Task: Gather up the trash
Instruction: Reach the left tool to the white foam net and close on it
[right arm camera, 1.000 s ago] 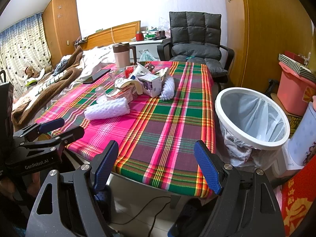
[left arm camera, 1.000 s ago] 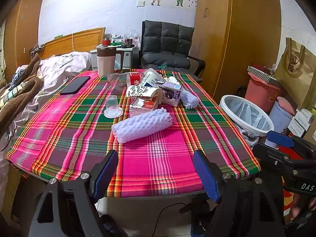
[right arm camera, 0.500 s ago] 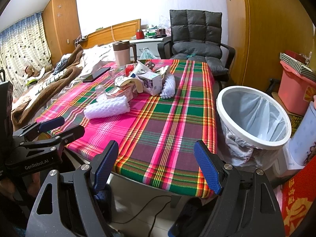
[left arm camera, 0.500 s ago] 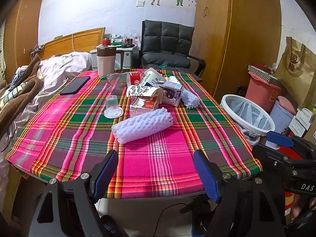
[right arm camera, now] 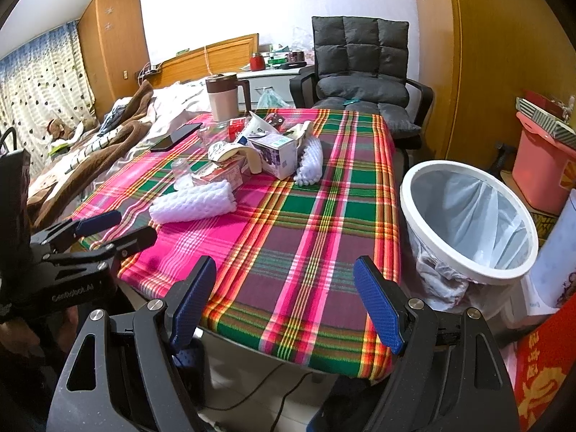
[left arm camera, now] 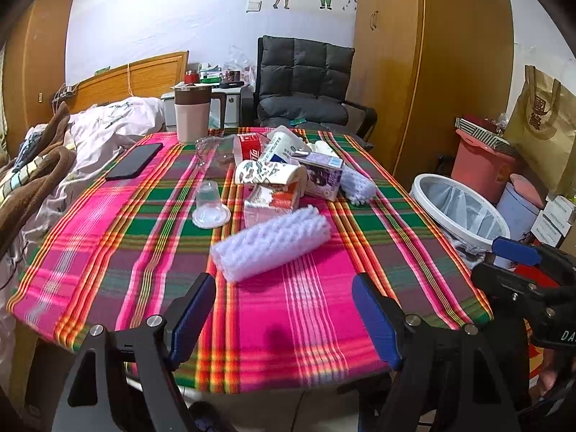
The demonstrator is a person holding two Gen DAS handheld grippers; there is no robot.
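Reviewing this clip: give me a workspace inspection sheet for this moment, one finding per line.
Surface: table under plaid tablecloth.
Job's things: foam net sleeve nearest; cartons and paper cups piled behind, purple carton; upturned clear plastic cup; lined white trash bin beside the table, no trash visible inside.
Clutter: phone, pink jug.
Grippers: left gripper and right gripper open, holding nothing.
Cables: a cable on the floor under the table.
Surroundings: bed, grey chair, wardrobe.

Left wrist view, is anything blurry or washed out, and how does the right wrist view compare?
Left wrist view: foam sleeve and tablecloth smeared by motion blur, edges bent by fisheye. Right wrist view: sharper, but the back wall is blown out white.
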